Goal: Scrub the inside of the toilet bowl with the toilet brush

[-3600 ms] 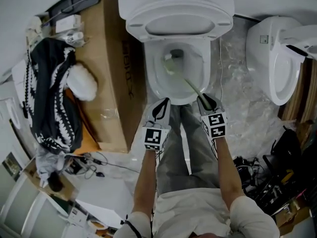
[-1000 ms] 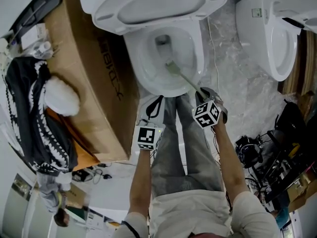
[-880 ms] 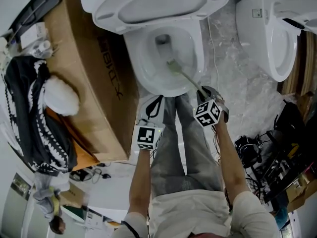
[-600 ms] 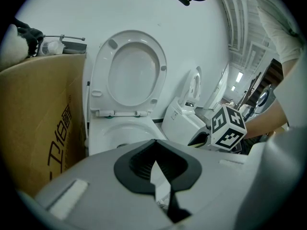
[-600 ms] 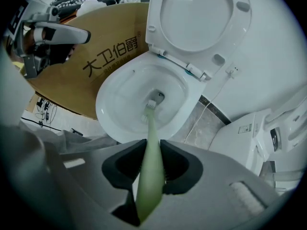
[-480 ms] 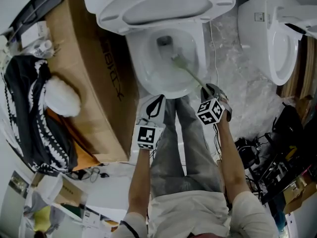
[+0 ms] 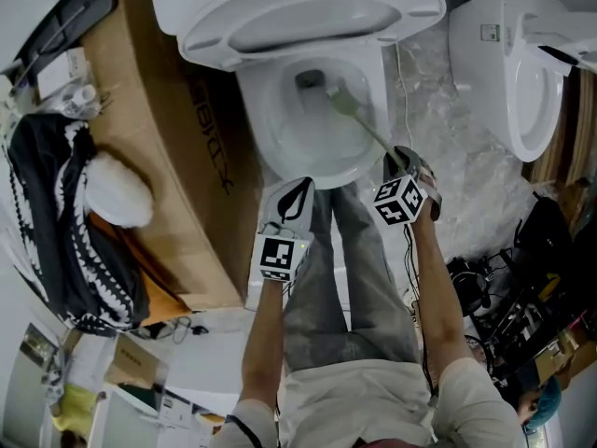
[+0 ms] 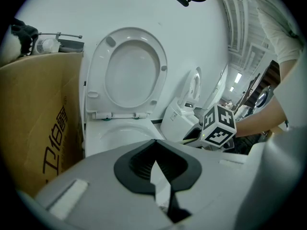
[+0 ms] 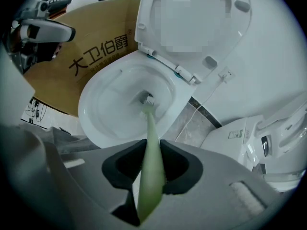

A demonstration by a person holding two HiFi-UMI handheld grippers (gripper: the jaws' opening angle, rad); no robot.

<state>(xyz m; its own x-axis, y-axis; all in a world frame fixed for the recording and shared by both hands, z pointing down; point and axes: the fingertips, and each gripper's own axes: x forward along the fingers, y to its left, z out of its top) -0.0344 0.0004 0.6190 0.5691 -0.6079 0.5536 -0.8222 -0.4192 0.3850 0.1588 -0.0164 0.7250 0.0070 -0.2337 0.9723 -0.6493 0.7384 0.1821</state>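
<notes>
Since half a second ago you have pushed the toilet brush (image 7: 359, 124) deeper into the toilet bowl (image 7: 289, 143). Its head now lies at the far right side of the bowl, just beside the dark drain opening; before, it was nearer to the middle. Your left gripper (image 7: 297, 197) has kept its place at the near rim of the bowl.

Your right gripper (image 7: 401, 160) is at the near right edge of the bowl. In the right gripper view the jaws of this gripper (image 9: 151, 171) pinch the pale green handle of the brush (image 9: 149, 128). The handle runs straight from the jaws, over the rim, down into the bowl (image 9: 110, 109). The bristle head sits at the drain opening.

In the left gripper view the jaws of the left gripper (image 8: 156, 169) are pressed together with nothing between them. They point over the near rim of the bowl (image 8: 120, 131) toward the raised seat (image 8: 129, 73). The marker cube of your right gripper shows there at the right.

The seat (image 7: 308, 12) stands up at the far side of the bowl. A cardboard box (image 7: 177, 138) stands just to the left of the toilet, with a black and white garment (image 7: 65, 222) on its left part. A second toilet (image 7: 522, 73) stands well apart at the far right, on the marbled floor (image 7: 438, 138).
</notes>
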